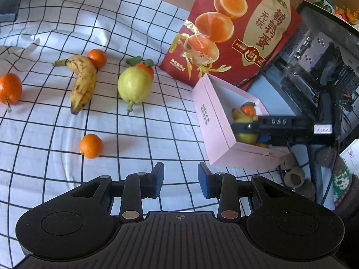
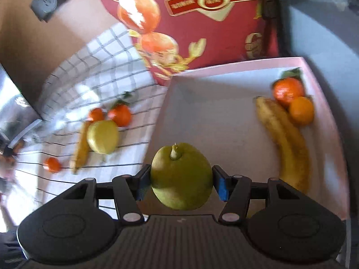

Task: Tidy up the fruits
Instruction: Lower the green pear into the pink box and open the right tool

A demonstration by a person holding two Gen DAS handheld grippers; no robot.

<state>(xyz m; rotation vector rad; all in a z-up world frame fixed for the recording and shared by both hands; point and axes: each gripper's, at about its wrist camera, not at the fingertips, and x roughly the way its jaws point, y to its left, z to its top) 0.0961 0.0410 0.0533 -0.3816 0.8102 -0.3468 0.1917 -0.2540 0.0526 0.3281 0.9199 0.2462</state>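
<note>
While right gripper (image 2: 180, 182) clamps a pear (image 2: 181, 177) over pink box (image 2: 325, 116), left gripper (image 1: 180, 182) part-open, empty, bananas (image 2: 285, 143) alongside.

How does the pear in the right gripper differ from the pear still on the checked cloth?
The held pear is clamped between the right gripper pads over the pink box; the cloth pear lies free on the checked cloth, against a leafy tangerine. The held one looks darker olive, the cloth one paler yellow-green. Both keep their stems.
</note>
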